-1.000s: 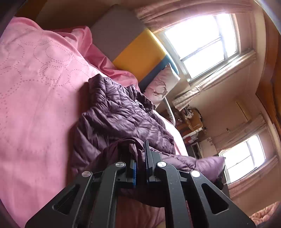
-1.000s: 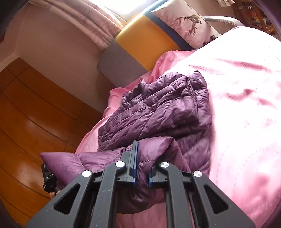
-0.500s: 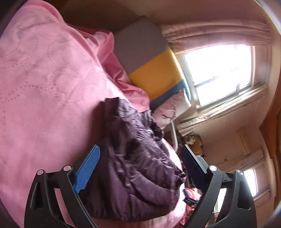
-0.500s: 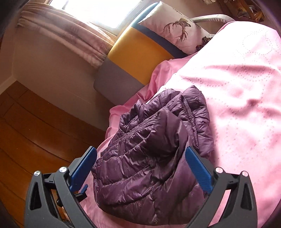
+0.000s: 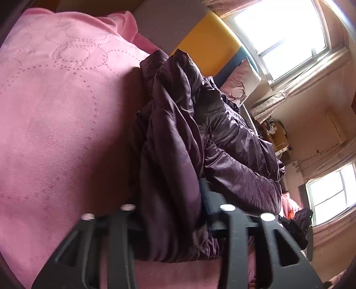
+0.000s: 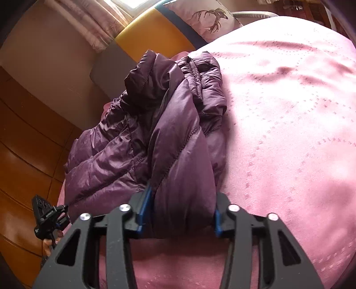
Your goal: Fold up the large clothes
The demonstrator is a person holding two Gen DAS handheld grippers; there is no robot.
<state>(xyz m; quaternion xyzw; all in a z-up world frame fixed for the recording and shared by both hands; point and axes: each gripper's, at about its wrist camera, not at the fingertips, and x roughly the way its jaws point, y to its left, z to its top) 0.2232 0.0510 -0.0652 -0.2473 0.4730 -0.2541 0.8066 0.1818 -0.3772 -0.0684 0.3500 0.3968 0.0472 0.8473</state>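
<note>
While both tools grip it: the purple puffer jacket (image 6: 155, 137) lies bunched on the pink bed cover (image 6: 289, 115), near the bed's side edge.
Jacket position: a folded heap, its far end just short of the yellow and grey headboard (image 6: 153, 31); a deer-print pillow (image 6: 207, 17) leans against the headboard beyond it.
Edges: in the right wrist view the jacket's left side reaches the mattress edge, with wooden floor (image 6: 20, 137) below it.
Open room: a wide stretch of bare pink cover lies right of the jacket in the right wrist view, and left of it in the left wrist view (image 5: 55, 115).
Left tool (image 5: 169, 200): fingers partly closed on a thick fold of the jacket (image 5: 178, 137) near its hem; the fabric fills the gap between them.
Right tool (image 6: 182, 209): blue-padded fingers (image 6: 145, 204) clamp a padded roll of the jacket's near end, set moderately apart by its bulk.
Pose: both tools sit low over the cover, pointing along the jacket toward the headboard.
Other tool in view: the left tool (image 6: 47, 214) shows at the lower left of the right wrist view, held beside the bed edge.
</note>
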